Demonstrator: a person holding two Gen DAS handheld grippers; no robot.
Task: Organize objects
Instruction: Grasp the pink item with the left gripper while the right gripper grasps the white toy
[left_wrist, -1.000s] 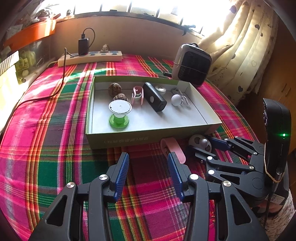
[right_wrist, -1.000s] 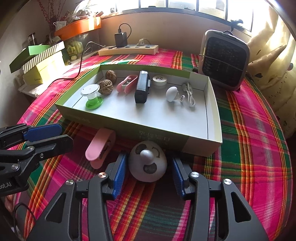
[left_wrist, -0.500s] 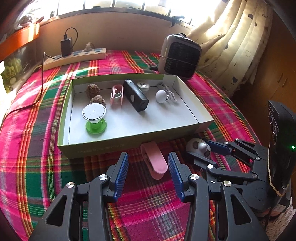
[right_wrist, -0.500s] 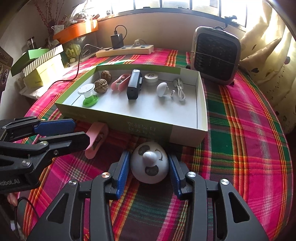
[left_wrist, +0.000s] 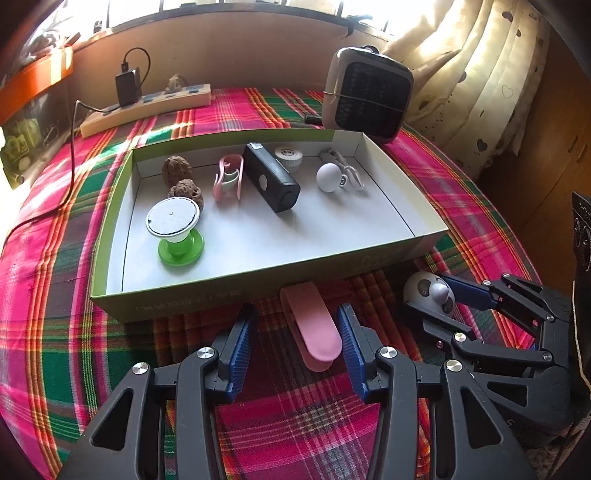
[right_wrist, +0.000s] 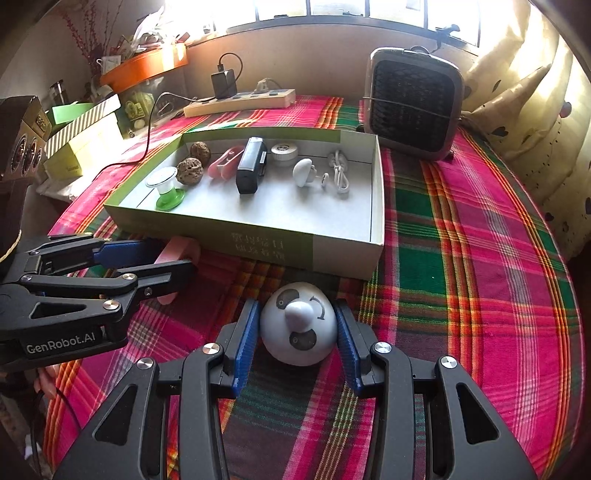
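Left wrist view: left claw (left_wrist: 293, 341) now brought over the flat pink plastic clip (left_wrist: 312, 328), which a second ago lay ahead of and to the right of the fingers. Clip now between the blue-padded fingers (left_wrist: 242, 341), lying on the plaid-covered tabletop (left_wrist: 74, 332) just in front of the near wall of the shallow green-and-white cardboard tray (left_wrist: 170, 295). Jaws standing wide, clear gap on the left side, right pad close to the clip or just brushing it; nothing gripped yet. Probably lined up for a pick, closing still to come.

Right wrist view: right claw (right_wrist: 295, 336) now straddling the white dome-shaped toy with a painted face (right_wrist: 299, 328), further in between the fingers than a second ago. Blue pads (right_wrist: 245, 338) hard up against both flanks of the dome; appears clamped, though firm pressure hard to confirm. Toy resting on the cloth, near the tray's front right corner.

Meaning for the task: both loose items outside the tray now framed by a claw each; likely next, lift and drop beside the black rectangular box (right_wrist: 251, 168) and the green-footed white spool (right_wrist: 166, 190) already inside.
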